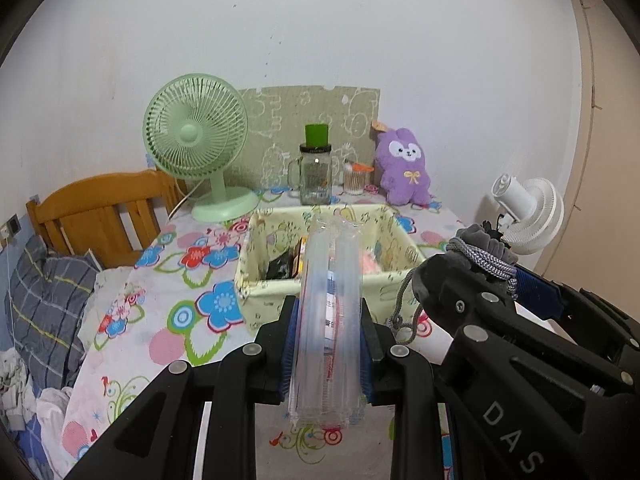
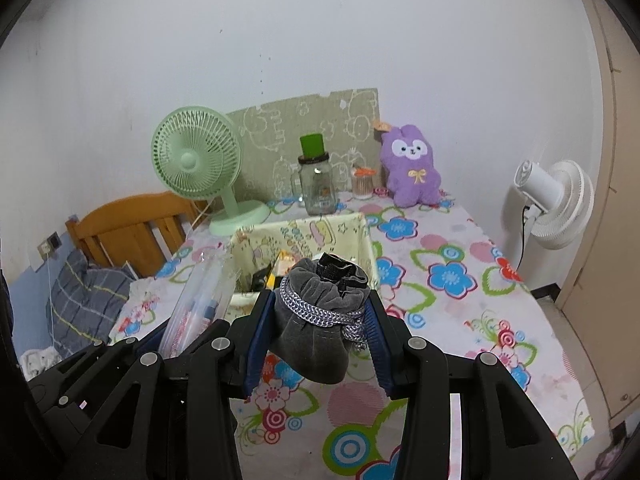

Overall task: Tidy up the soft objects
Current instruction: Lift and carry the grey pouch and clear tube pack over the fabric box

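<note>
My left gripper (image 1: 328, 320) is shut on a clear plastic pouch (image 1: 330, 312) with printed packets inside, held upright above the floral table. It shows in the right wrist view too as the clear plastic pouch (image 2: 200, 300). My right gripper (image 2: 320, 312) is shut on a grey drawstring pouch (image 2: 316, 320) wound with a braided cord; the same grey drawstring pouch (image 1: 484, 250) appears at the right of the left wrist view. Just beyond both stands an open fabric basket (image 1: 404, 236), also seen as the fabric basket (image 2: 360, 236), with dark and yellow items inside.
At the table's back stand a green desk fan (image 1: 198, 148), a glass jar (image 1: 315, 178) with a green lid, a cotton swab cup (image 1: 355, 179) and a purple plush toy (image 1: 404, 168). A white fan (image 2: 556, 204) stands right of the table. A wooden bed frame (image 1: 100, 212) and pillow lie left.
</note>
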The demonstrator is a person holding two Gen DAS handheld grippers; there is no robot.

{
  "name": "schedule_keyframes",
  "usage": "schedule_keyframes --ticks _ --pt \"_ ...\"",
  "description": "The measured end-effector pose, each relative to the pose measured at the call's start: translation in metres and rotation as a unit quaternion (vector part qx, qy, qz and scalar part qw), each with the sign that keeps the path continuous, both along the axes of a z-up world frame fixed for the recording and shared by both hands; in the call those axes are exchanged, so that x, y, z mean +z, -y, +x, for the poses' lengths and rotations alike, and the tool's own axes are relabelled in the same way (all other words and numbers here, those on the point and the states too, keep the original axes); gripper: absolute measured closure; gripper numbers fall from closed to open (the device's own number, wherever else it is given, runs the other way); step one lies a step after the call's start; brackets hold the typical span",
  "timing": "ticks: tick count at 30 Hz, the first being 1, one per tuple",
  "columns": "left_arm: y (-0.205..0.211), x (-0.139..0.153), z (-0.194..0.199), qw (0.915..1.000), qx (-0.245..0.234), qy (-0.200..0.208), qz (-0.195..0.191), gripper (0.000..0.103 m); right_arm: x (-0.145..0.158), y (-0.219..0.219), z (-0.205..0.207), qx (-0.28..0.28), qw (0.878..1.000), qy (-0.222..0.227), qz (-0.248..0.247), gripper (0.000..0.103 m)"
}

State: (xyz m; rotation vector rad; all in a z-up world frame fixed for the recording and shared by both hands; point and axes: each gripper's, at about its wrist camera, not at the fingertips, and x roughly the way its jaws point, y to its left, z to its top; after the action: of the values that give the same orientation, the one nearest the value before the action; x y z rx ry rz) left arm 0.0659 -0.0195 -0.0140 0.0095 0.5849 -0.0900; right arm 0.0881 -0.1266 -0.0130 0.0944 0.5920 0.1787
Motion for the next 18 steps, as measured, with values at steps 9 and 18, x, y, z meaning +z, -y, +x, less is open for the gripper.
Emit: schedule_keyframes --ticks 9,18 --pt "0.006 0.021 0.002 0.9998 -0.008 0.02 0.002 0.077 0.022 0.007 0.0 -0.006 1.0 0.018 0.005 0.055" --pt "0.011 0.037 0.009 0.9993 -0.011 0.037 0.002 0.077 0.038 0.012 0.007 -0.009 0.999 0.033 0.006 0.055"
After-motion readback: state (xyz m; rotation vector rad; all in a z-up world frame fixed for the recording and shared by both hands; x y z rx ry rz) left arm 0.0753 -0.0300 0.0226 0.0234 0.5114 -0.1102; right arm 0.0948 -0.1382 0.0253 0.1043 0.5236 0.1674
